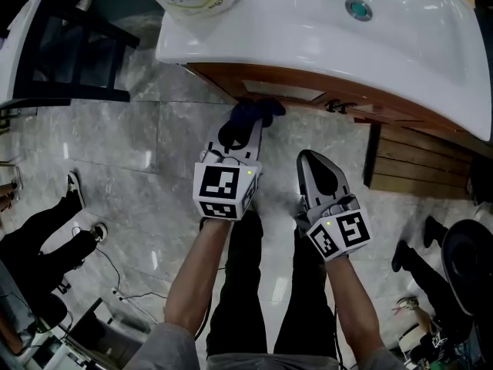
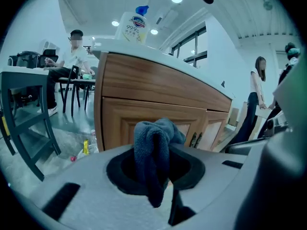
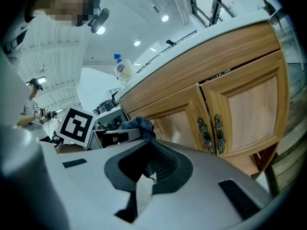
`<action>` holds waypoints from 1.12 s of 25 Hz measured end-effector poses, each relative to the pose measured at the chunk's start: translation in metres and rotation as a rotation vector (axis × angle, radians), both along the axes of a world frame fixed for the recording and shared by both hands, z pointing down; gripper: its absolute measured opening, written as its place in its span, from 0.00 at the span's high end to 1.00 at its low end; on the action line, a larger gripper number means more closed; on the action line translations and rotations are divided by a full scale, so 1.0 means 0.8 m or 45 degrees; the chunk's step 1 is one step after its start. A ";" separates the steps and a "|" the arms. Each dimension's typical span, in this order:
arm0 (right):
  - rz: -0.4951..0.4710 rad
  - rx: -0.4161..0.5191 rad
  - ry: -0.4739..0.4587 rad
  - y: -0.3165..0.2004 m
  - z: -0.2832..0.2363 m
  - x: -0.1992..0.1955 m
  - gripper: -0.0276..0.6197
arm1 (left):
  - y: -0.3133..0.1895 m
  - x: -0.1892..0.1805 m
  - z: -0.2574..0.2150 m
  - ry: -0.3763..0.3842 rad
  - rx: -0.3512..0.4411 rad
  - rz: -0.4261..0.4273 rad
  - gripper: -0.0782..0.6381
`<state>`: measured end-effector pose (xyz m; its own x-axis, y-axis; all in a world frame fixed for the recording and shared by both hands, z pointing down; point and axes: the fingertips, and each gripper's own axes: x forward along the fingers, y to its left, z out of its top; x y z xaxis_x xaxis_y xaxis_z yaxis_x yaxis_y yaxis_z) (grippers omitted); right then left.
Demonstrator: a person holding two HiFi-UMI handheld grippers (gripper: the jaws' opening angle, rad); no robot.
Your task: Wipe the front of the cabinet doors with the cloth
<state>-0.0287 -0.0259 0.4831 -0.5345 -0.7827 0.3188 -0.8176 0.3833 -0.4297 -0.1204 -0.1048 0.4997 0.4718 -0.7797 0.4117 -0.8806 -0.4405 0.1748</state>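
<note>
Now left gripper point(image 1: 240, 136) clamps cloth point(image 1: 258, 112); right gripper point(image 1: 310, 162) closed.

Both pale grey, the left gripper point(image 1: 245, 133) and right gripper point(image 1: 310, 160) carry black pads point(image 1: 327, 179) and black-and-white marker cubes point(image 1: 223, 191); sleeves point(image 1: 158, 349) are grey, trousers point(image 1: 243, 284) black.

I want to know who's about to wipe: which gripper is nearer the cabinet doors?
Left. The left gripper, shut on the cloth, has its tip right at the cabinet doors; the right gripper sits farther back from them.
</note>
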 end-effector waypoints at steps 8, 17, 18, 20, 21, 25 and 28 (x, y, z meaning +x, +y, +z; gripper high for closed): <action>0.017 0.014 0.021 0.002 -0.006 0.054 0.94 | 0.034 0.052 0.000 0.036 -0.015 0.022 0.78; 0.035 0.019 0.019 0.009 -0.006 0.093 0.94 | 0.053 0.103 -0.003 0.043 -0.008 0.075 0.78; 0.038 0.019 0.019 0.010 -0.006 0.097 0.94 | 0.054 0.109 -0.003 0.044 -0.008 0.082 0.78; 0.044 0.019 0.018 0.011 -0.006 0.104 0.94 | 0.056 0.120 -0.001 0.046 -0.009 0.096 0.78; 0.047 0.019 0.017 0.011 -0.005 0.108 0.94 | 0.057 0.125 0.001 0.044 -0.011 0.102 0.78; 0.057 0.020 0.015 0.011 -0.002 0.121 0.94 | 0.057 0.141 0.011 0.041 -0.021 0.118 0.78; 0.066 0.020 0.012 0.010 0.002 0.130 0.94 | 0.054 0.151 0.014 0.037 -0.016 0.123 0.78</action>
<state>0.0755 -0.0175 0.4847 -0.4903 -0.8142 0.3110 -0.8405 0.3473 -0.4160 0.0004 -0.0614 0.5108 0.5562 -0.7251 0.4060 -0.8287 -0.5206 0.2055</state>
